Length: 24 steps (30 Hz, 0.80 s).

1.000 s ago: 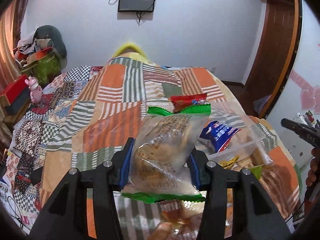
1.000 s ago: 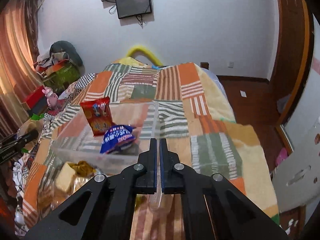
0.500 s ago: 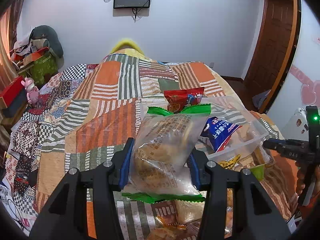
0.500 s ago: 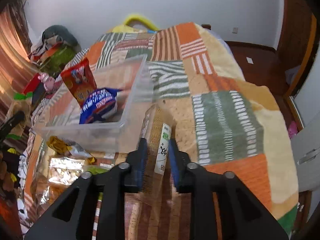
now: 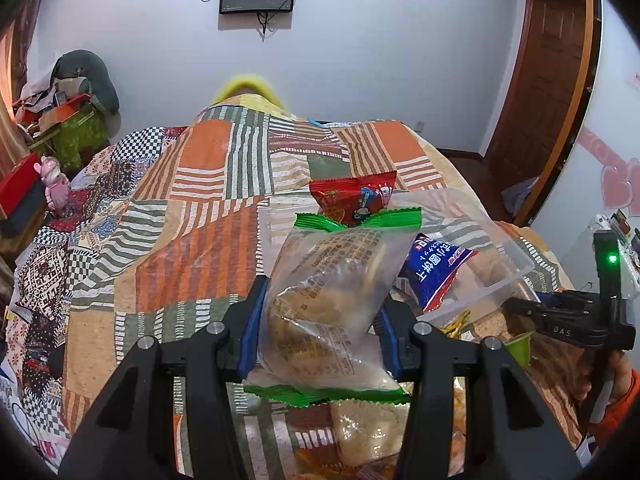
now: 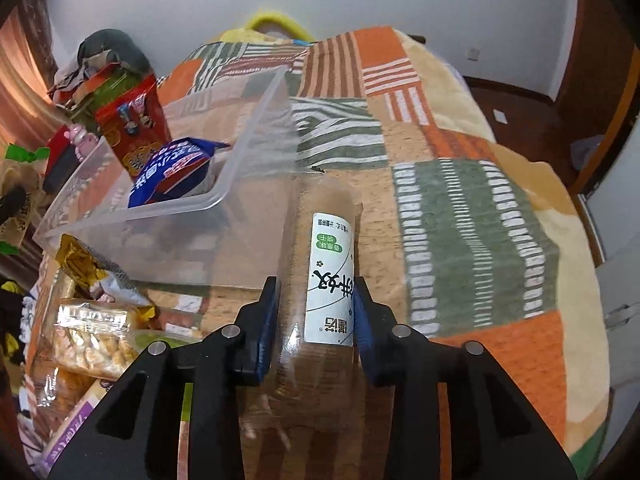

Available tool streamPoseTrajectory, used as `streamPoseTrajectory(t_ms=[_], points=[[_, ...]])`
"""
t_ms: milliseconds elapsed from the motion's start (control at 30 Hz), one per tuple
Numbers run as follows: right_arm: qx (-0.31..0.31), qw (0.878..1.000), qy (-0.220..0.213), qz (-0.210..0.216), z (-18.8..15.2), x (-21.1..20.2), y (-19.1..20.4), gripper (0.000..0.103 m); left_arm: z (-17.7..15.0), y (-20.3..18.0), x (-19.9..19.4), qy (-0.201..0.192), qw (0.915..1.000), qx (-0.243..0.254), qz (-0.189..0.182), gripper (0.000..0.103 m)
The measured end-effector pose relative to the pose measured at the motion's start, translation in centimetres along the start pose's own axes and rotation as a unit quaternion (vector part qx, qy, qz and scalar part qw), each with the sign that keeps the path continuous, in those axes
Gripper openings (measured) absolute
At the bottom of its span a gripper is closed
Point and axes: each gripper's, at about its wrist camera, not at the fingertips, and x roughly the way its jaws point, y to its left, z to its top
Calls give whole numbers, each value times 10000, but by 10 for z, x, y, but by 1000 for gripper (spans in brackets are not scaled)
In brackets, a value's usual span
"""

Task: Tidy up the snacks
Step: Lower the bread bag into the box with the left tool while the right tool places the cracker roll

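Observation:
My left gripper (image 5: 320, 320) is shut on a clear bread packet with green crimped ends (image 5: 332, 304), held above the bed near the clear plastic bin (image 5: 500, 248). The bin holds a red snack bag (image 5: 352, 196) and a blue snack bag (image 5: 436, 268). My right gripper (image 6: 316, 308) has its jaws on either side of a clear-wrapped stack of brown biscuits with a white label (image 6: 328, 280), lying on the quilt beside the bin's (image 6: 224, 196) right wall. The right gripper also shows in the left wrist view (image 5: 520, 304).
Several loose snack packets (image 6: 92, 340) lie on the patchwork quilt (image 6: 460, 208) in front of the bin. A green cup (image 5: 516, 348) sits among them. Boxes and a pink toy (image 5: 52, 184) stand left of the bed. A wooden door (image 5: 548, 80) is at the right.
My right gripper tilted down, opened from fully shut and came around the biscuit pack. My left gripper kept hold of the bread packet and moved slightly toward the bin.

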Motion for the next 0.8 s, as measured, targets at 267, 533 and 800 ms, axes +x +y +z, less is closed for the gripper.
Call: streamPoseTrajectory(t_ms=[267, 533, 800], points=[[161, 9982, -572, -73, 19, -38, -9, 31, 11, -2, 12, 33, 10000, -59, -46, 49], [-25, 9937, -1062, 348, 55, -56, 21, 31, 23, -14, 34, 131, 9999, 75, -27, 49], [-231, 9943, -869, 575, 70, -23, 50, 31, 24, -25, 56, 340, 9990, 282, -61, 49]])
